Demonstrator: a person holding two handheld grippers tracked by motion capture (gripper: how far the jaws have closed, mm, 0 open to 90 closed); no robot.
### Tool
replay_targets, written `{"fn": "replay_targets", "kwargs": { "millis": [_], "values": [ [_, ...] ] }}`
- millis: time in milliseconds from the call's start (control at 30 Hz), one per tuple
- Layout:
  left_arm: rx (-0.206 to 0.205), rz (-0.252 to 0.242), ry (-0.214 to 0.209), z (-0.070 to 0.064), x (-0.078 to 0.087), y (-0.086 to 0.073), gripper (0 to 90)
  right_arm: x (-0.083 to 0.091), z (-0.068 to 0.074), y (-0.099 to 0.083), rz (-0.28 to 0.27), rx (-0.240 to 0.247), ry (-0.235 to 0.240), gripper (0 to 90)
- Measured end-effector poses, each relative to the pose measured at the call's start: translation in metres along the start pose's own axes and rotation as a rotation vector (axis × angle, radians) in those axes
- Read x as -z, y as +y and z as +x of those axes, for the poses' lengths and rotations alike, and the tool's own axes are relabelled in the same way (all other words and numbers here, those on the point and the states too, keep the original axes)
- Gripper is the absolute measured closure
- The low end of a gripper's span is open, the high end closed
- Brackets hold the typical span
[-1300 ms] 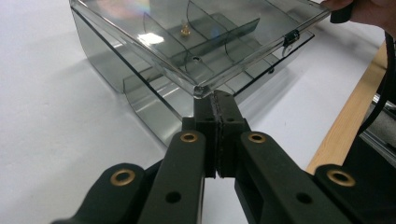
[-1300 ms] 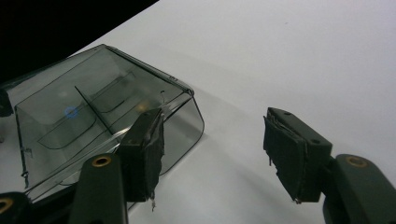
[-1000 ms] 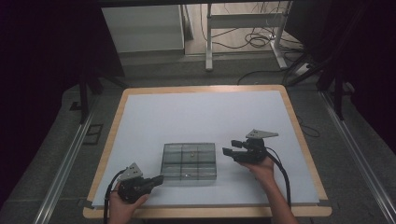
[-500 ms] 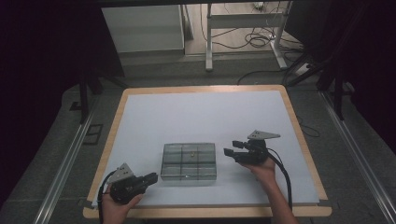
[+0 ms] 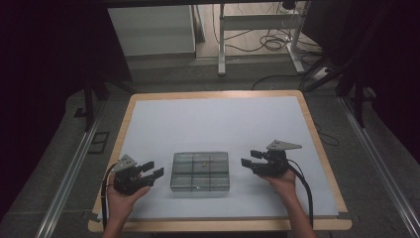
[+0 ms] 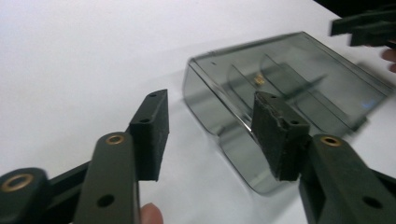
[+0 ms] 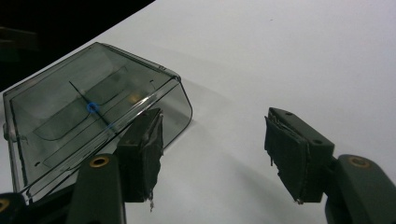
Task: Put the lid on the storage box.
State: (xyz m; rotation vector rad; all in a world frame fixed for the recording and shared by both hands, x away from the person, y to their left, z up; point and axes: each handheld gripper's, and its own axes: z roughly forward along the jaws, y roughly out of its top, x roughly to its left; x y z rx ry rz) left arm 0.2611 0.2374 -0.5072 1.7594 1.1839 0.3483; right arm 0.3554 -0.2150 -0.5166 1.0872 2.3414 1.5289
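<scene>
two handheld black two-jaw grippers sit on either side of a clear smoky-grey plastic compartment box with a lid [image 5: 200, 171], which rests flat on the white sheet covering the wood-edged table [image 5: 218, 119], toward the near edge and roughly centred between the hands. the left gripper [image 5: 151, 168] is held in the person's left hand [image 5: 124, 196] just beside the box's left side, jaws spread apart with nothing between them, not touching the box as far as i can tell. in the left gripper view the two black foam pads [image 6: 149, 133] stand wide open and the box [image 6: 285, 93] lies just ahead and to the right, one rounded corner nearest the camera; you can see the inner dividers through the lid and a tiny brass-coloured bit [image 6: 258, 80] in one of the compartments, too small to say what it is. the right gripper [image 5: 247, 162], with a grey three-cornered plate on top, is in the right hand [image 5: 282, 181] near the box's right side, a small gap of white sheet between them. its jaws are released too, holding nothing. in the right gripper view the box [image 7: 88, 112] sits off to the left ahead of the open pads [image 7: 287, 151], with a small blue mark [image 7: 92, 108] showing on or through its lid.
</scene>
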Motion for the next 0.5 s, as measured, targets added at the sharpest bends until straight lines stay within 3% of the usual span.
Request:
{"fn": "replay_targets", "kwargs": {
  "millis": [167,500],
  "values": [
    [0.021,0.01,0.016,0.007,-0.007,0.004,44.1,0.004,0.001,-0.002,0.002,0.013,-0.019,34.9],
    [0.047,0.034,0.028,0.017,-0.005,-0.006,39.4,0.002,0.003,-0.004,0.003,0.019,-0.017,32.0]
  ]
}}
